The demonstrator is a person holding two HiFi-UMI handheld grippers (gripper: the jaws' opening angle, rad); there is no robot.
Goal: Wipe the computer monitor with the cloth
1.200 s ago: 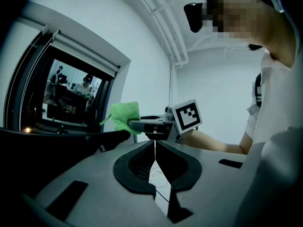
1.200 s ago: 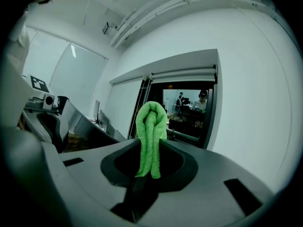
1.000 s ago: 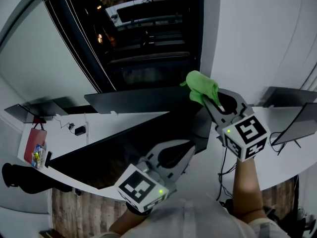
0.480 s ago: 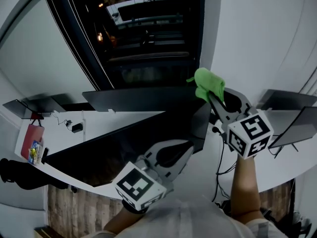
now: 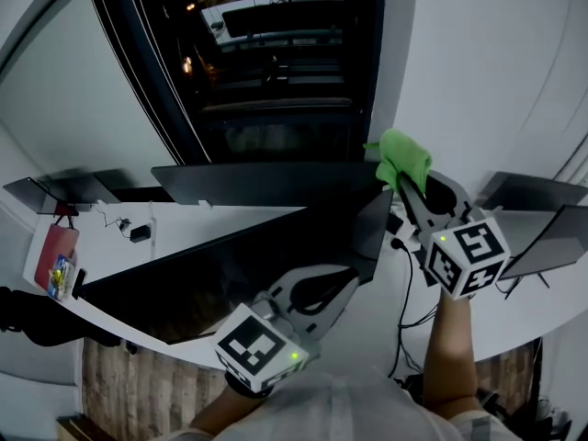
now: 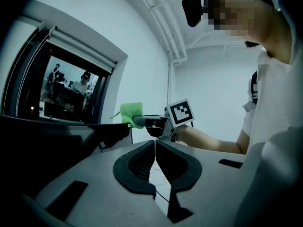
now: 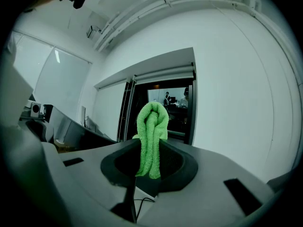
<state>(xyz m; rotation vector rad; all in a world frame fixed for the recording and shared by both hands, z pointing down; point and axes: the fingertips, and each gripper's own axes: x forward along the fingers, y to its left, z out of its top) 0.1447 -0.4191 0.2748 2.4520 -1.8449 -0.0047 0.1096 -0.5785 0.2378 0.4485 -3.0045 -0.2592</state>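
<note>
A wide dark monitor [image 5: 230, 265] runs across the white desk [image 5: 220, 220] below me, seen from above. My right gripper [image 5: 404, 186] is shut on a folded green cloth [image 5: 401, 159], which is raised just past the monitor's upper right corner. In the right gripper view the cloth [image 7: 151, 136] hangs pinched between the right gripper's [image 7: 149, 150] jaws. My left gripper [image 5: 347, 276] is shut and empty, low in front of the screen. In the left gripper view the left gripper [image 6: 155, 143] points toward the cloth [image 6: 131, 113], with the monitor [image 6: 47, 141] at the left.
A second dark screen [image 5: 266, 182] stands behind the first. More screens [image 5: 542, 237] stand at the right and one [image 5: 55, 191] at the far left. Cables [image 5: 413, 315] hang off the desk edge. A red item [image 5: 55, 260] and a small adapter [image 5: 140, 234] lie at the left. A dark window [image 5: 266, 62] is behind.
My right gripper has carried the green cloth to the right, from above the monitor's top edge to beyond its right corner. The left gripper has barely moved.
</note>
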